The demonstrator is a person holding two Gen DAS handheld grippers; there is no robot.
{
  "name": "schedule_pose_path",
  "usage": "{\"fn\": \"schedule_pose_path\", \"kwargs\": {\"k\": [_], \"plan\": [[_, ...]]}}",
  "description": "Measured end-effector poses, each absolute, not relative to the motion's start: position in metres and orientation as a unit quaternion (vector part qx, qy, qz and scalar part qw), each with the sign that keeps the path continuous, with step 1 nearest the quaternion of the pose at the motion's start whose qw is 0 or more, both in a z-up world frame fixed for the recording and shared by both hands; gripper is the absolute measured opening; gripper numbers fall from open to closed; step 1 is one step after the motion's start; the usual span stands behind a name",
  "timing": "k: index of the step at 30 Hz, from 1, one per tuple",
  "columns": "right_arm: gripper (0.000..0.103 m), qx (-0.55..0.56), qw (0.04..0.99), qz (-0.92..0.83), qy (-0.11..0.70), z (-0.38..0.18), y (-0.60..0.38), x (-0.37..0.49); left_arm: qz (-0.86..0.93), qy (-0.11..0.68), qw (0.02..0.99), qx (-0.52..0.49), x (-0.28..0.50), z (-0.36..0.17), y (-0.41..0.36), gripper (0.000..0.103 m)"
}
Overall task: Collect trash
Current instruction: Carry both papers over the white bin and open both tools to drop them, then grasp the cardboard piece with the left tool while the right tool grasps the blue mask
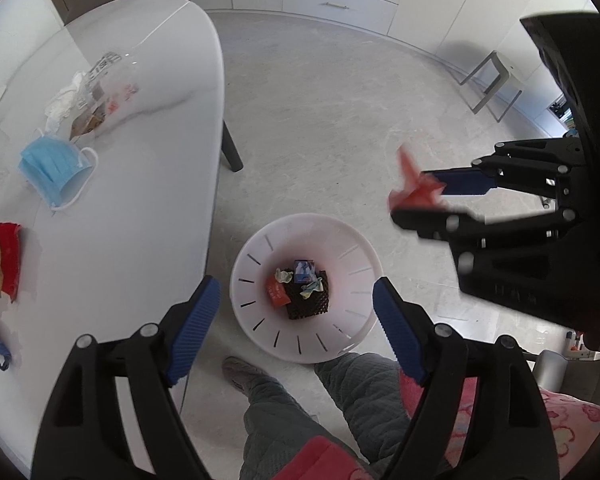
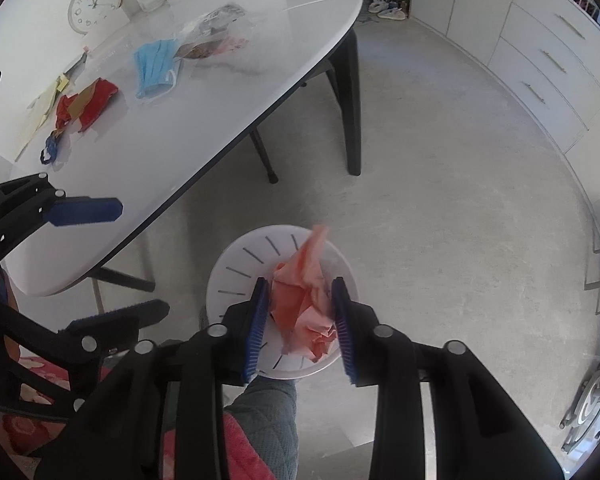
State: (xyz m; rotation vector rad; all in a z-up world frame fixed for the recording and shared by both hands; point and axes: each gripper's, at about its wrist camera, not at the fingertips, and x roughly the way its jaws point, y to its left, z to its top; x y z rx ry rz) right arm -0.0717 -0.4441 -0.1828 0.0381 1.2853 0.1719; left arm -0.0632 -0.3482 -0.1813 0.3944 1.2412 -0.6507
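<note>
A white table (image 1: 112,184) carries a blue face mask (image 1: 54,170) and red paper scraps (image 1: 6,262). Beside it on the floor, a white bin (image 1: 306,294) holds wrappers. The left gripper (image 1: 296,312) gapes empty above the bin. The right gripper (image 2: 300,320) stands half open, crumpled pink paper (image 2: 306,304) between its pads over the bin.
</note>
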Motion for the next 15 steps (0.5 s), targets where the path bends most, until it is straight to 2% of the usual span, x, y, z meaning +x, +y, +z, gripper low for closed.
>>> {"fn": "schedule_pose_path", "kwargs": {"k": [2,3,6,15], "plan": [[0.080,-0.004,0.801,0.070,0.595,-0.182,-0.437,-0.073,-0.291,0.569,0.749,0.178,-0.063,-0.180,-0.344,0.076],[0.085,-0.013,0.803,0.062,0.593,-0.181,-0.435,-0.073,-0.287,0.570,0.749,0.179,-0.062,-0.180,-0.341,0.080],[0.095,-0.002,0.805,0.052,0.592,-0.179,-0.434,-0.070,-0.278,0.566,0.756,0.173,-0.059,-0.177,-0.330,0.081],[0.096,0.015,0.810,0.029,0.585,-0.171,-0.423,-0.051,-0.250,0.561,0.774,0.153,-0.045,-0.164,-0.281,0.081]]}}
